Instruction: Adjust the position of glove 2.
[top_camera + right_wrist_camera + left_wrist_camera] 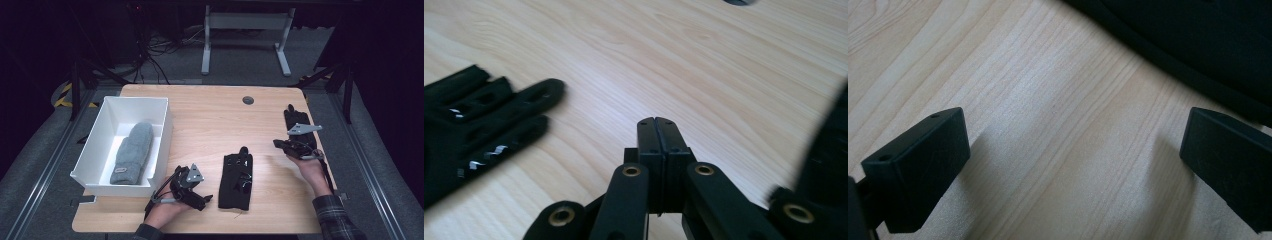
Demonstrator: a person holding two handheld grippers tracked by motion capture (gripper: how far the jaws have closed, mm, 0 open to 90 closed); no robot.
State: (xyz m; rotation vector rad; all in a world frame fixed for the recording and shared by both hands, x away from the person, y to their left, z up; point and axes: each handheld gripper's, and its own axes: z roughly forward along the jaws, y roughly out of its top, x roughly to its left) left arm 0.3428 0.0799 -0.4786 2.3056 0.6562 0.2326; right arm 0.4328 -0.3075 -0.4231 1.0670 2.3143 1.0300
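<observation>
The right tongs (658,125) are hovering pressed tight together, gripping nothing, between two black gloves: one (236,181) lying mid-counter (210,115), the other (296,124) just beside the tongs. The left tongs (1073,165) are resting spread wide over bare wood. A grey mitten (132,152) is lying in the white bin (93,145).

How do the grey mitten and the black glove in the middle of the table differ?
The grey mitten is light grey and has no separate fingers; the black glove is black with separate fingers. The grey mitten lies inside the white box; the black glove lies on the bare table. Both lie flat, lengthwise away from the person.
</observation>
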